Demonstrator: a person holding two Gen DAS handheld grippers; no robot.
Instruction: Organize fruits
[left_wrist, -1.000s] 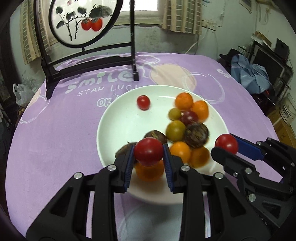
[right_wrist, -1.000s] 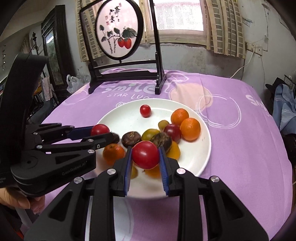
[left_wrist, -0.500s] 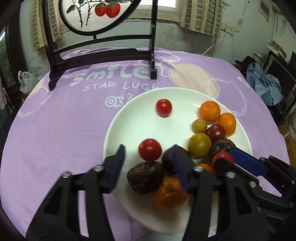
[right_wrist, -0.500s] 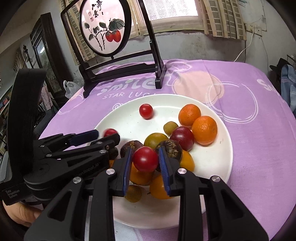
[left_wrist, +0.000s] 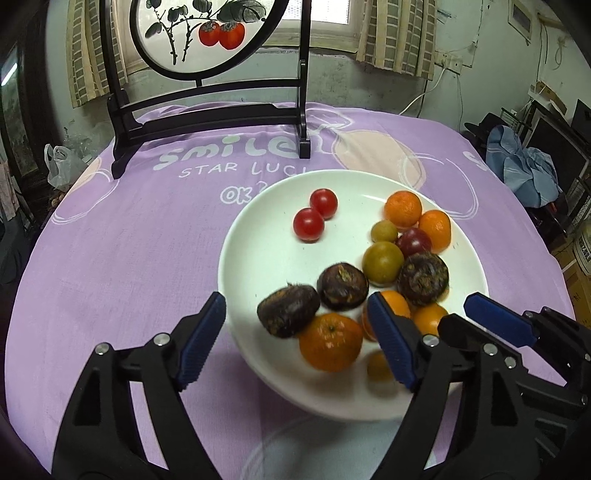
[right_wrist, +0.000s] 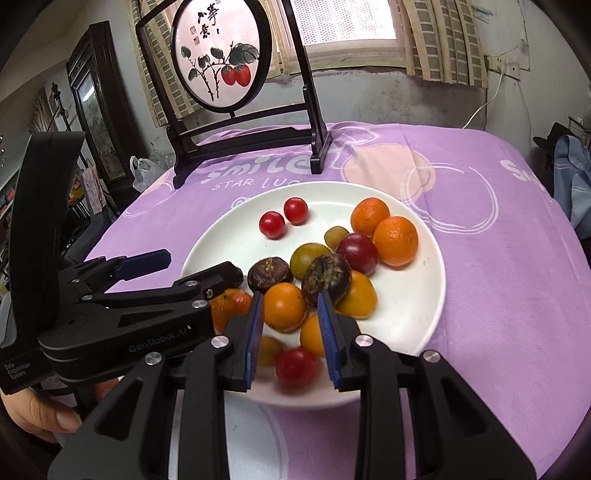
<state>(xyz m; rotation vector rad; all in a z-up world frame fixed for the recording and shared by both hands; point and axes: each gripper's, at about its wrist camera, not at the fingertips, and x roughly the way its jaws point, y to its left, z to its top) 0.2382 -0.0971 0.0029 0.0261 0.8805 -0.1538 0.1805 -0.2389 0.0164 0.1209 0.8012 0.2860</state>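
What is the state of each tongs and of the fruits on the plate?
left tongs: open, empty, at the plate's near edge.
right tongs: open, a blurred red tomato loose between the fingers.
two red tomatoes: resting side by side on the plate.
mixed fruit pile: heaped, unsorted.

From my feed, daylight from the window (right_wrist: 347, 26) behind blows out its panes, the room stays dim, both fisheye views bend and darken at the corners, and the nearest fruit on the plate (left_wrist: 258, 266) is motion-blurred.
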